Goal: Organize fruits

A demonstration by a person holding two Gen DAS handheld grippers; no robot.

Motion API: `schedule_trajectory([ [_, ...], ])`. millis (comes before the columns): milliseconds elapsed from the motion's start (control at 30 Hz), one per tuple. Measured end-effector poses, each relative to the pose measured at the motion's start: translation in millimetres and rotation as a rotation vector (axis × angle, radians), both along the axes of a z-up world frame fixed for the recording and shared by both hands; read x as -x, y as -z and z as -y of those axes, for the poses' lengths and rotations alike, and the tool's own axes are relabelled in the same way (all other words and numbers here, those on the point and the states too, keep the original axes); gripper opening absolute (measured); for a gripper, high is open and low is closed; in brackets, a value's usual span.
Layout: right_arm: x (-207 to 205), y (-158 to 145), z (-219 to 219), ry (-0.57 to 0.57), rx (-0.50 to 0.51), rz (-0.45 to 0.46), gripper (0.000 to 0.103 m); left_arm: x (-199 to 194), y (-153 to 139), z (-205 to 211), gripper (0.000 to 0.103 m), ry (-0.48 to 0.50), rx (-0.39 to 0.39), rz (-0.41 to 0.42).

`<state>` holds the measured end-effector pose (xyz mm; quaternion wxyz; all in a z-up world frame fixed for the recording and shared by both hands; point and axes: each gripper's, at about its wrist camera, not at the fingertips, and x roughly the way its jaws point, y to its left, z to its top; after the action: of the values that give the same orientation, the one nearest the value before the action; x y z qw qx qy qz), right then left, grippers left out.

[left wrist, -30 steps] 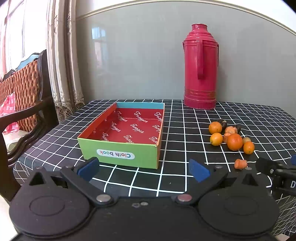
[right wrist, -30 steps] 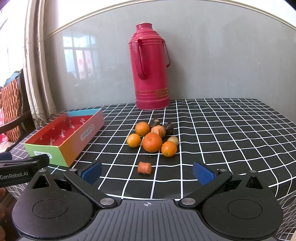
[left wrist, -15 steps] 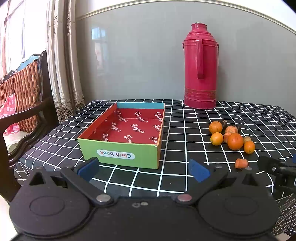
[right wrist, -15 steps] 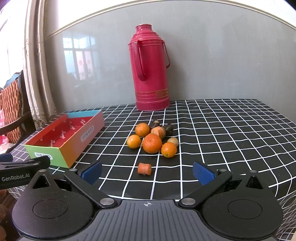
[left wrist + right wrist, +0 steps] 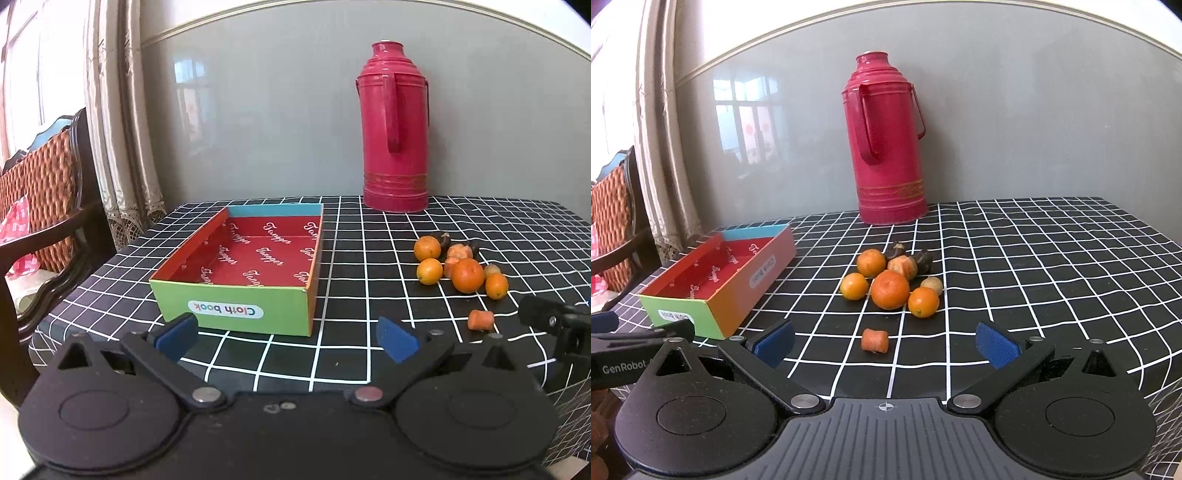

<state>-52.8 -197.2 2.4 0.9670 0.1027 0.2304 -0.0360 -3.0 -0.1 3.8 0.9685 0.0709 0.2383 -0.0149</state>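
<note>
An empty cardboard box [image 5: 255,262] with a red inside and green front stands on the black checked tablecloth [image 5: 362,236]; it also shows in the right wrist view [image 5: 716,280]. A cluster of oranges [image 5: 890,290] with small brown pieces lies right of the box, also seen in the left wrist view [image 5: 467,275]. A carrot chunk [image 5: 874,340] lies apart, nearer the front edge. My left gripper [image 5: 286,334] is open and empty before the box. My right gripper [image 5: 884,343] is open and empty, the carrot chunk just ahead between its fingers.
A tall red thermos [image 5: 888,140] stands at the back by the grey wall. A dark wooden chair with a woven back [image 5: 44,206] stands left of the table. The right gripper's tip [image 5: 554,321] shows at the left view's right edge.
The right gripper has moved slightly forward and lower toward the fruit. The left gripper has barely shifted. Nothing was picked up.
</note>
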Motion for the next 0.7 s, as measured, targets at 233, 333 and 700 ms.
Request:
schedule_trajectory([
  [233, 0, 1, 10, 0.037, -0.010, -0.005, 0.103, -1, 3, 14, 0.097, 0.023, -0.049, 0.004],
  [333, 3, 0, 20, 0.084, -0.022, 0.005, 0.103, -2, 6, 25, 0.097, 0.061, -0.087, 0.006],
  [700, 24, -2, 64, 0.340, -0.028, 0.043, 0.103, -8, 19, 78, 0.097, 0.252, -0.181, 0.027],
])
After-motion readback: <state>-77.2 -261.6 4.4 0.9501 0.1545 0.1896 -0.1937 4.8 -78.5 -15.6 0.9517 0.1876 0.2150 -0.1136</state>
